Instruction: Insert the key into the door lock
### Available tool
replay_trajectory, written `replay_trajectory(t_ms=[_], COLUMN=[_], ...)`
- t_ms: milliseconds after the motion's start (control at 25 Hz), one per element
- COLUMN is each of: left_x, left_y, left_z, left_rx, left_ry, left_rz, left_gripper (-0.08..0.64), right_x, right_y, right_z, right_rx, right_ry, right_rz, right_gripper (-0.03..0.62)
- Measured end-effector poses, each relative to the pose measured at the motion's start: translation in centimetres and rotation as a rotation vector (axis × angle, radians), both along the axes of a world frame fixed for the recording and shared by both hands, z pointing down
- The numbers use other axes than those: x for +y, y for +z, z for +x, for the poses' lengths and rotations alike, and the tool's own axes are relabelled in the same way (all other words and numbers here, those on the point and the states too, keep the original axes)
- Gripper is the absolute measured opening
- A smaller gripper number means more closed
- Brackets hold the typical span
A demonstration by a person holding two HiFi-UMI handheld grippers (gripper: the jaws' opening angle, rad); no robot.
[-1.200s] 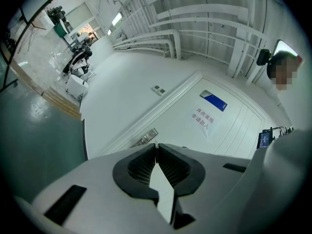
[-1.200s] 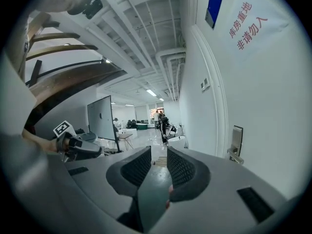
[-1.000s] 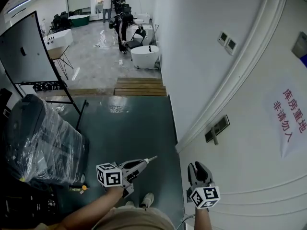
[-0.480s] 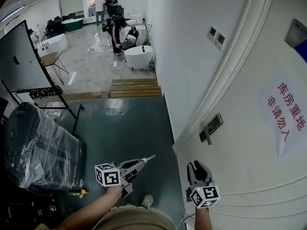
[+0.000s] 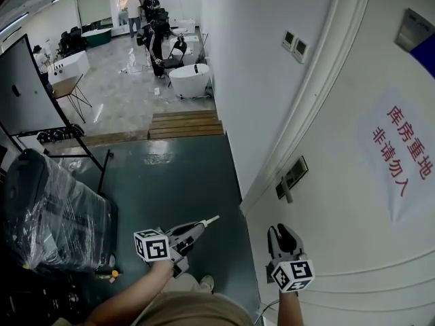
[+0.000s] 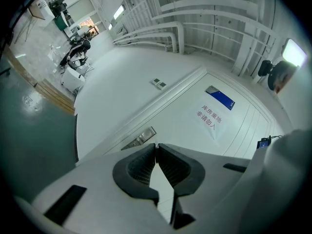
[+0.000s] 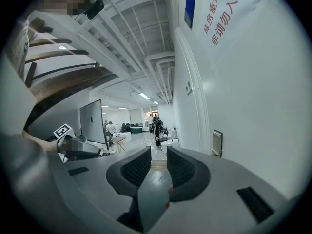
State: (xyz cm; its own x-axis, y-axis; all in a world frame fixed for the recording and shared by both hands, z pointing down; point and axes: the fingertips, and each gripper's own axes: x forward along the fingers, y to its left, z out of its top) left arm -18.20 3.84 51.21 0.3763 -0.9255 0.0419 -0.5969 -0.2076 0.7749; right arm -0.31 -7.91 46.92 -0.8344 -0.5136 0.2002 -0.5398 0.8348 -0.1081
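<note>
White door (image 5: 340, 243) w/ red-lettered sign (image 5: 401, 160); dk green floor (image 5: 178, 190).

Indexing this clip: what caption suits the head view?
Before a white door, left gripper shut and right gripper open, both short of the lock.

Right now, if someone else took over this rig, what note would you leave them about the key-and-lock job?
Left gripper: fingers shut. In the head view a thin pale tip, possibly the key, projects from them, but I cannot confirm it.
Right gripper: fingers apart, nothing between them.
The silver metal lock plate with its lever sits on the white door, ahead of both grippers and touching neither.
Done: nothing at the lock yet.
Left: confirm the key, bring it to the lock plate, insert it.
</note>
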Motion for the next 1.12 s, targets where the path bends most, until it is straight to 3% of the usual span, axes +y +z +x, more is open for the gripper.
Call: replay_trajectory(t_ms=[640,1120], left_x=[-1.8,-6.4], left_y=[1.7,0.8], left_z=[0.4,-3.5], left_rx=[0.008,0.031], left_ry=[0.073,0.14], left_rz=[-0.058,-0.049], left_gripper=[0.034,0.034], right_x=[-0.7,-4.7], right_y=[2.0,0.4], right_z=[0.3,-4.4], right_rx=[0.006,0.026], right_ry=[0.056,0.102], right_rz=[-0.059,-0.041], right_gripper=[0.092,0.093])
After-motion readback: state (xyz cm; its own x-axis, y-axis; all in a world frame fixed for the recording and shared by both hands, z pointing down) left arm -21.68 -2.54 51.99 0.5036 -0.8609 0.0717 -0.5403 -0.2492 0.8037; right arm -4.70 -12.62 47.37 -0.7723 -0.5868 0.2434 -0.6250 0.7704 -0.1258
